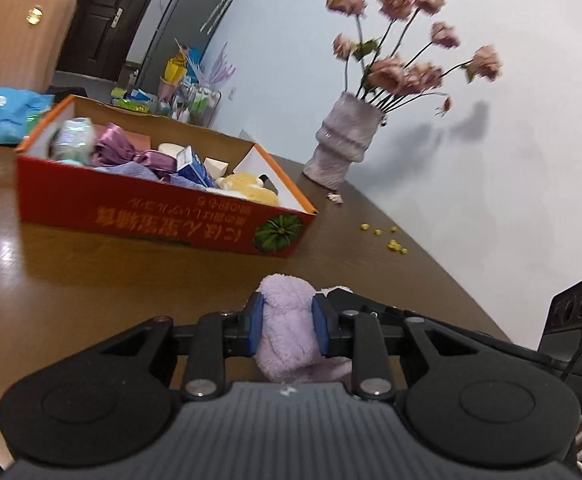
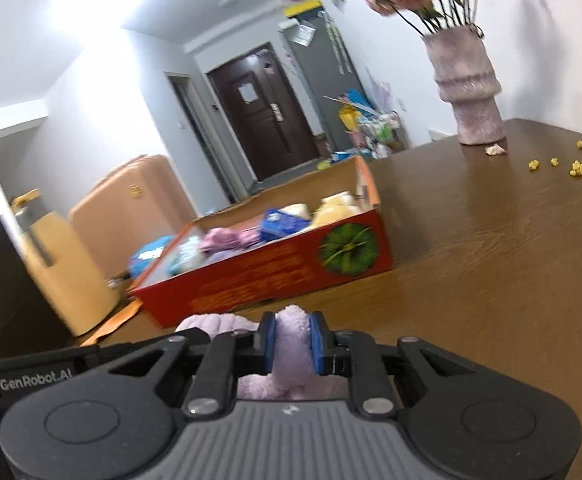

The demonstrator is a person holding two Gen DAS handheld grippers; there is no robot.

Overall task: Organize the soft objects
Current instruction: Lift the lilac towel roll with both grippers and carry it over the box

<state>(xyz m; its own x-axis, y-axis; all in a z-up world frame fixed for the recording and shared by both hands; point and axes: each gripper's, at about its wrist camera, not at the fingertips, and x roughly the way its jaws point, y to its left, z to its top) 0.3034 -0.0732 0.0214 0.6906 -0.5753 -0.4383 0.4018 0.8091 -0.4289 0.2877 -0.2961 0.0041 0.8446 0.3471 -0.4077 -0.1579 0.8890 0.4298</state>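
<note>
Purple plush toy (image 1: 289, 328) is clamped by both left gripper (image 1: 288, 326) and right gripper (image 2: 293, 340), low centre of frame; carry step judged underway, next a lift over the red box (image 1: 163, 216) wall is needed

Counter (image 1: 71, 288): dark wood grain, glossy. Red box (image 1: 151, 216) on it: printed cardboard, matt. Lilac cloth (image 1: 287, 332) between blue rubbery fingers (image 1: 256, 322): fluffy fleece; vase (image 1: 341, 142) behind box: rough, mottled.
</note>
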